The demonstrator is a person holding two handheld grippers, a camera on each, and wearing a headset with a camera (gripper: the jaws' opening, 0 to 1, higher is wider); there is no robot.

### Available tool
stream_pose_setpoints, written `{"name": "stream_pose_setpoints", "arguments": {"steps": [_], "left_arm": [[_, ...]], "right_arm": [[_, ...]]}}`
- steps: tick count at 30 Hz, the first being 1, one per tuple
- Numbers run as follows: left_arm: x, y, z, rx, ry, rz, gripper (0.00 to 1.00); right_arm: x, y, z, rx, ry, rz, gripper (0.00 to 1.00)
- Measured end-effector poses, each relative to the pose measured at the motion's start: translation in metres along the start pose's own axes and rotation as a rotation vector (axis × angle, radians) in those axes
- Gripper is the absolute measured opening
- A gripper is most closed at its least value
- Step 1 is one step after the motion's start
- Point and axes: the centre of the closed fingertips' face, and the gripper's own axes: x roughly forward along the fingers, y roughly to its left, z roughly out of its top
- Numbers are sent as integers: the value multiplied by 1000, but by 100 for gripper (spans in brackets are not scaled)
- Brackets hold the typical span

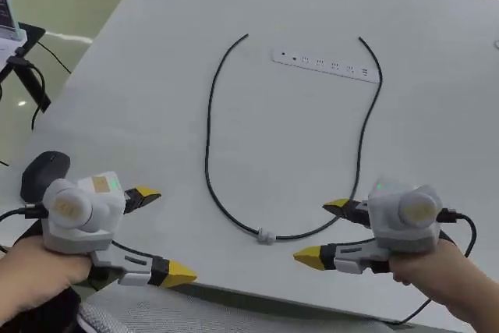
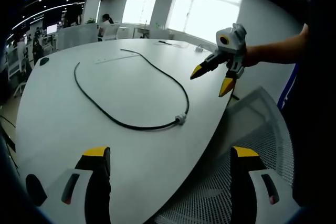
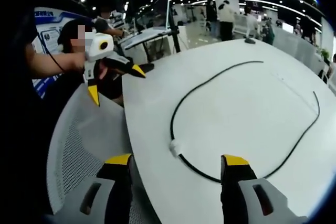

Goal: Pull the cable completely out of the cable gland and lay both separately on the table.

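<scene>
Left tool [image 1: 168,233]: spread, holding nothing.
Right tool [image 1: 318,231]: spread, holding nothing.
Cable [image 1: 209,138]: U-shaped on surface [image 1: 140,99], through cable gland [image 1: 266,235].
Head view: power strip [image 1: 326,65] by cable's ends.

The white desk [image 1: 125,107] carries a black cable [image 1: 208,138] lying in a U, with a cable gland [image 1: 266,235] on its near bend. A power strip [image 1: 326,66] lies at the far side.

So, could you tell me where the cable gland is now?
In the head view the cable gland sits at the bottom of the cable loop, near the front edge of the table, between the left tongs and right tongs.
</scene>
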Motion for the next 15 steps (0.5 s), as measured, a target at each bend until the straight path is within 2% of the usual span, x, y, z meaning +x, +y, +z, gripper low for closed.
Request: {"name": "stream_pose_setpoints", "arguments": {"steps": [6,10,15], "left_arm": [[0,0,-7,-7,6,-2,94],[-1,5,-11,-34,-4,6,94],[-1,7,-13,-34,2,7,94]], "right_arm": [[17,1,0,-45,47,15,60],[26,0,5,-68,59,26,56],[39,0,0,-111,112,54,52]]}}
